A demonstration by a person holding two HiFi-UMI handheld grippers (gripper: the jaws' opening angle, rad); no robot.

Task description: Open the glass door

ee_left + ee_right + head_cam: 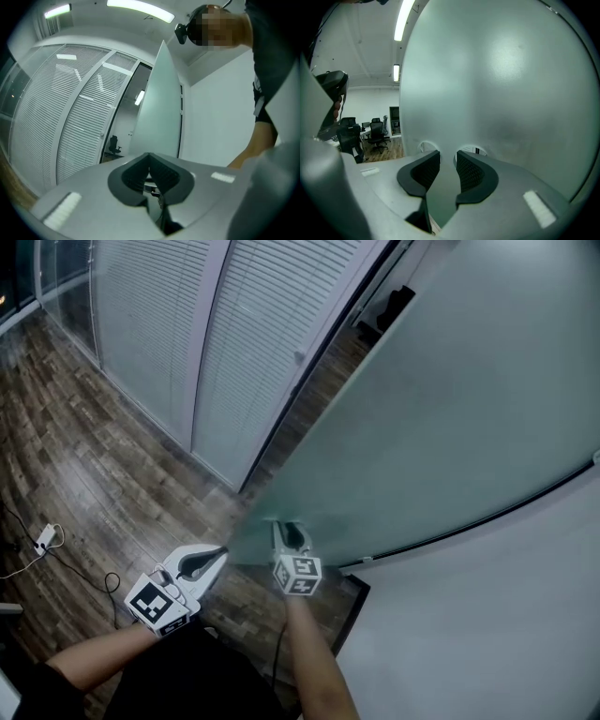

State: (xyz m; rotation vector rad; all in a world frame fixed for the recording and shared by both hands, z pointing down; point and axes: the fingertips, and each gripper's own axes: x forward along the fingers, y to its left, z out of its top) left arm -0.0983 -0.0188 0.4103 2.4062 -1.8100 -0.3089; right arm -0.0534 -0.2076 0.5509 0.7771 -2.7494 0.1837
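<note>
As it stands ajar, the glass door (450, 409) looks frosted.

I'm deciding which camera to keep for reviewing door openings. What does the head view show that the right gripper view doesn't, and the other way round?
Head view only: the slatted blinds and a white plug lying on the floor.
Right gripper view only: the ceiling lights, and a close look at the jaws pressed on either face of the pane.
Both: the frosted glass door, with the right gripper on its edge.
</note>
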